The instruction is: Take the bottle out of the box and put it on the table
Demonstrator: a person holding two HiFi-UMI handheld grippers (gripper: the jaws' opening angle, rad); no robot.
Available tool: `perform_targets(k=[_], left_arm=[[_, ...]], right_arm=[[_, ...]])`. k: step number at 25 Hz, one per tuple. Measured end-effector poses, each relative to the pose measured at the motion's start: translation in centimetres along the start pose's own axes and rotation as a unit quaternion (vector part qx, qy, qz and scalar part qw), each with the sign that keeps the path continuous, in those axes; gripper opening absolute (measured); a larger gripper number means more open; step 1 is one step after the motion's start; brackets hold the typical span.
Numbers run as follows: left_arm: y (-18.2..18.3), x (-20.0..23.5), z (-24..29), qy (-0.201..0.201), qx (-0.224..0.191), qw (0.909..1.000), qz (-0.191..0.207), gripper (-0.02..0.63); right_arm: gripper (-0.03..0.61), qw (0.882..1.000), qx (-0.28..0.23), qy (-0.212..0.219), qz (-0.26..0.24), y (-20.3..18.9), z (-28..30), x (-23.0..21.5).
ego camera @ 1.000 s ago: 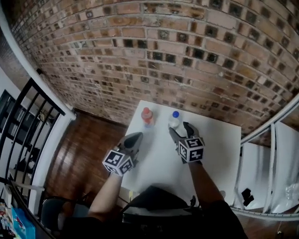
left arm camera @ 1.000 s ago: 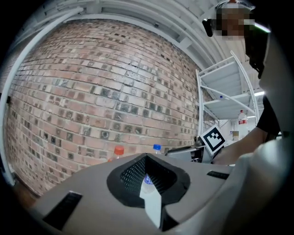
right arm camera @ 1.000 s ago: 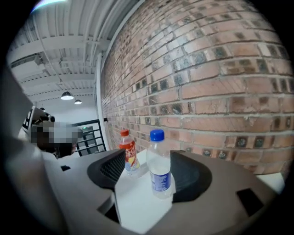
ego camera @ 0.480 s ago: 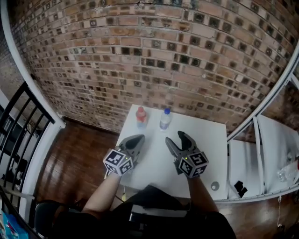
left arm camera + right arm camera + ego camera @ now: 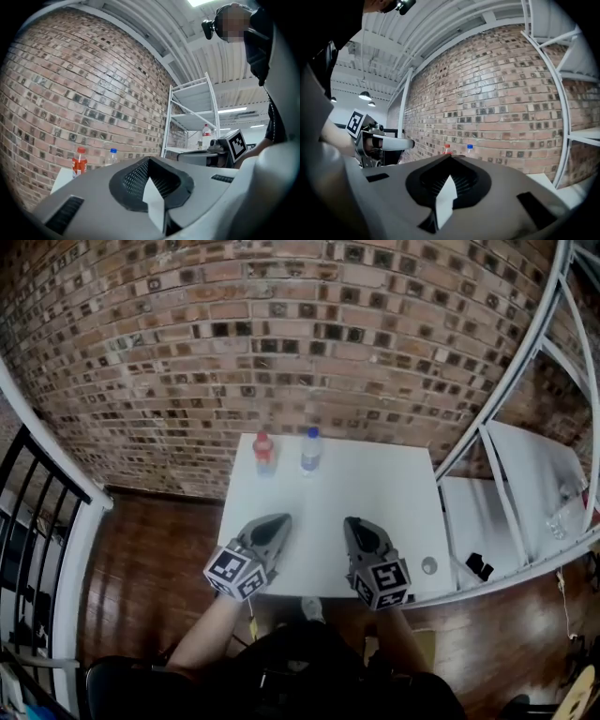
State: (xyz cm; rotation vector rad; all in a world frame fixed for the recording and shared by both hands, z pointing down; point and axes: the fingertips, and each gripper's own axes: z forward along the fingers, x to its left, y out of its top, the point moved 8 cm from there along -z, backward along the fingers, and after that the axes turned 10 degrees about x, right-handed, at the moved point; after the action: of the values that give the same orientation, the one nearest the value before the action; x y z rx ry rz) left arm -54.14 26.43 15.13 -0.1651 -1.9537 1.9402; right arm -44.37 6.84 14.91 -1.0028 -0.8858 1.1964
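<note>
Forearms reach side by side over the near edge of a white bench point(image 5: 394, 493), seen from above. The left gripper point(image 5: 277, 520) hovers over the near left part of the bench, roughly level. It points toward the far edge and angles a little to the right. Its jaws are pressed together with nothing between them. The right gripper point(image 5: 355, 523) hovers just beside it, nearer the middle of the near edge, and angles slightly left, so the two tips lean toward each other. Its jaws are also fully closed and hold nothing.

Two bottles stand upright at the far edge of the bench, close to the far left corner and well apart from both grippers. On the left is a red-capped bottle point(image 5: 264, 453) of orange-red drink with a red label; its print is too small to read. Just beside it on the right, not touching, is a clear blue-capped bottle point(image 5: 310, 451); no writing on it can be made out.

Each gripper carries a marker cube, the left marker cube point(image 5: 234, 571) and the right marker cube point(image 5: 382, 582), printed with black-and-white square patterns. A brick wall point(image 5: 281, 352) runs behind the bench. A white shelf rack point(image 5: 525, 474) stands off the bench's right edge.
</note>
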Motion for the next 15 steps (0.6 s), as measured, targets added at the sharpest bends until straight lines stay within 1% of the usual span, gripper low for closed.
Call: perform_targets(k=[3,5,8,11,15], left_arm=[[-0.6,-1.2,-0.6,-0.015,0.003,0.9999,-0.005,0.005],[-0.8,-1.8,-1.2,-0.015,0.006,0.9998,-0.006,0.005],[-1.0,-2.6,-2.0,-0.006,0.004,0.9999,-0.008,0.005],[-0.9,-3.0,-2.3,0.008,0.000,1.0000,-0.004,0.005],[-0.2,-3.9,-2.0,0.023,-0.017,0.9996,0.001,0.005]], right_arm=[[0.000,1.000,0.000,-0.023,0.017,-1.0,-1.6,0.6],[0.002,0.999,-0.009,-0.036,0.029,-1.2,-3.0,0.5],[0.000,0.996,-0.029,-0.052,0.064,-1.7,-5.2,-0.3],[0.000,0.993,-0.049,-0.057,0.095,-2.0,-6.4,-0.7],[0.000,0.993,-0.052,-0.053,0.096,-2.2,-7.4,-1.3]])
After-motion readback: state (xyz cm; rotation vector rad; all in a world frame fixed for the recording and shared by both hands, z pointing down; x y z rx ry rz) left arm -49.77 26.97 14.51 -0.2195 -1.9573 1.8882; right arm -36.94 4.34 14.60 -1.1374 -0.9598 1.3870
